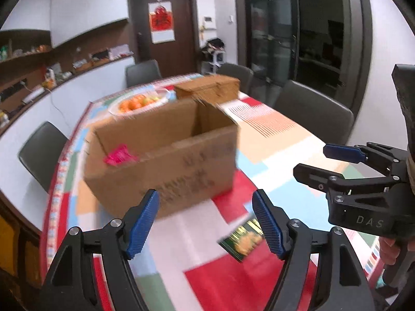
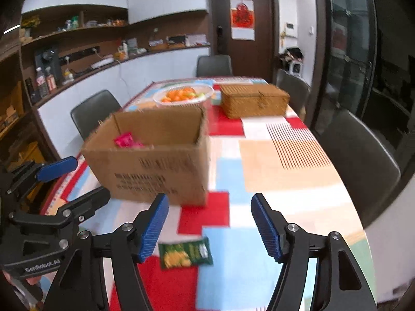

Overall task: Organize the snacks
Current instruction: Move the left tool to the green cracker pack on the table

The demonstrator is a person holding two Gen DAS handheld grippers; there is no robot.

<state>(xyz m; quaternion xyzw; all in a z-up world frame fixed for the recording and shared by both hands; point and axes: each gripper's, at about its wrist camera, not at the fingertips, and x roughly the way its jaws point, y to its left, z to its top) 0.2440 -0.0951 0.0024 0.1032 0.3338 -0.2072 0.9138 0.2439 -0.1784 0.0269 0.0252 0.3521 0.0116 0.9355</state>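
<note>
An open cardboard box [image 1: 166,160] [image 2: 155,165] stands on the patterned tablecloth, with a pink snack packet [image 1: 119,155] [image 2: 127,140] inside at its left end. A green snack packet [image 1: 243,241] [image 2: 185,255] lies flat on the cloth in front of the box. My left gripper [image 1: 207,223] [image 2: 92,176] is open with nothing between its fingers; the green packet lies just beyond its right fingertip. My right gripper [image 2: 208,223] [image 1: 311,159] is open too and holds nothing; the green packet lies below its left finger. The two grippers hover side by side.
A wicker basket [image 2: 255,101] [image 1: 207,89] and a bowl of orange fruit [image 2: 184,94] [image 1: 140,102] sit behind the box. Grey chairs [image 2: 360,160] ring the table. The table's right edge [image 2: 363,223] is close. Shelves line the left wall.
</note>
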